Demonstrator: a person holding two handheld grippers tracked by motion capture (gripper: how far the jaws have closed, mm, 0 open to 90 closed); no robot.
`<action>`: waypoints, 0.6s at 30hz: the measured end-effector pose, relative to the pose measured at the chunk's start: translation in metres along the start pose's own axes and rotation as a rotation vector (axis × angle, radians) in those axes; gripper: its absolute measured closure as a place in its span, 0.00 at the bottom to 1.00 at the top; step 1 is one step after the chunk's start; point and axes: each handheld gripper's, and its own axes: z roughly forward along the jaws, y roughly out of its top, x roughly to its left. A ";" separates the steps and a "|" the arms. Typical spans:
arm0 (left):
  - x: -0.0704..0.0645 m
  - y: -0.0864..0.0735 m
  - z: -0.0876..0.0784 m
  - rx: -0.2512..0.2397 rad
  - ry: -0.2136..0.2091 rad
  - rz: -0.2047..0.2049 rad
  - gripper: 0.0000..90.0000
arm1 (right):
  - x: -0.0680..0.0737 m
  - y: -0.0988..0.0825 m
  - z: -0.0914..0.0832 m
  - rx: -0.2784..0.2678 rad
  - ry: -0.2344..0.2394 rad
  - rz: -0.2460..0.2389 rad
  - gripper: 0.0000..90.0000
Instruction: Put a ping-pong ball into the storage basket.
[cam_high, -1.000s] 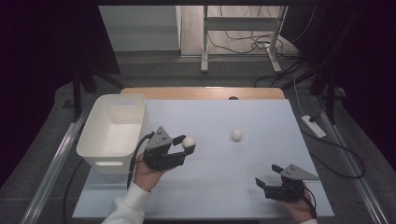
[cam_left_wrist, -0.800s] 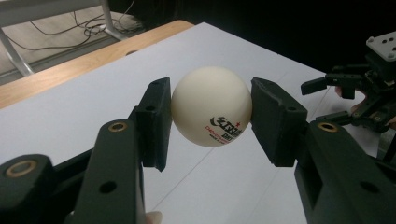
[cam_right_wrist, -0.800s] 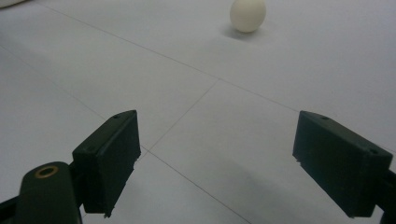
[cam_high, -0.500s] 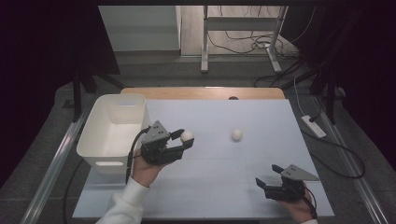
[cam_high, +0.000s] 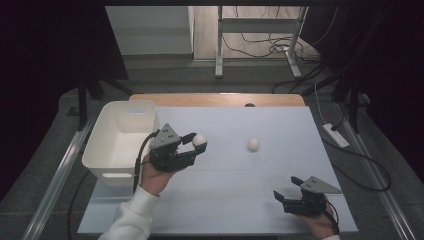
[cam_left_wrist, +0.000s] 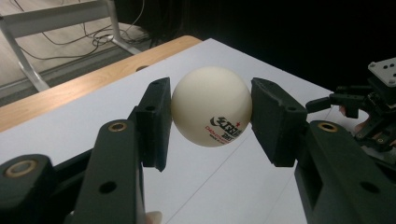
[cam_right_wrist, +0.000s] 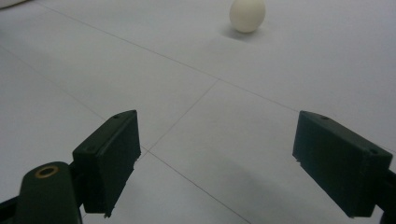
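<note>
White plastic makes the one container that we see, a bin (cam_high: 122, 137) standing at the left of the high view, on the left edge of the bench (cam_high: 240, 200). Its inside looks empty as far as we can see; the near wall hides a part of the bottom.

We count two white balls. The first ball (cam_high: 199, 140) is left of the centre in the high view, held above the bench and just right of the bin. The left hand-held gripper (cam_high: 192, 146) is clenched on it, one black pad pressing on each side. In the left gripper view this ball (cam_left_wrist: 211, 106) sits between the two pads and shows small red and black print on its lower part. The second ball (cam_high: 253, 144) lies free on the bench near the centre of the high view, well apart from both grippers; in the right gripper view it (cam_right_wrist: 247, 15) is at the top edge. We also count two grippers. The right hand-held gripper (cam_high: 284, 199) is at the lower right of the high view, low over the bench, released and with nothing between the pads.

Compared with one second before, the left hand and its ball moved a little up in the picture and the gripper tilted more. The right hand-held gripper and the free ball kept their places.
</note>
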 end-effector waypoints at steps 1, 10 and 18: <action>0.000 0.002 0.000 0.000 0.002 0.003 0.56 | 0.000 0.000 0.000 0.000 0.000 0.000 0.17; 0.001 0.010 -0.002 -0.012 0.010 0.012 0.56 | 0.000 0.000 0.000 0.000 0.002 0.001 0.17; 0.003 0.012 -0.001 -0.010 0.020 0.017 0.56 | 0.000 0.000 0.000 -0.002 0.003 0.001 0.17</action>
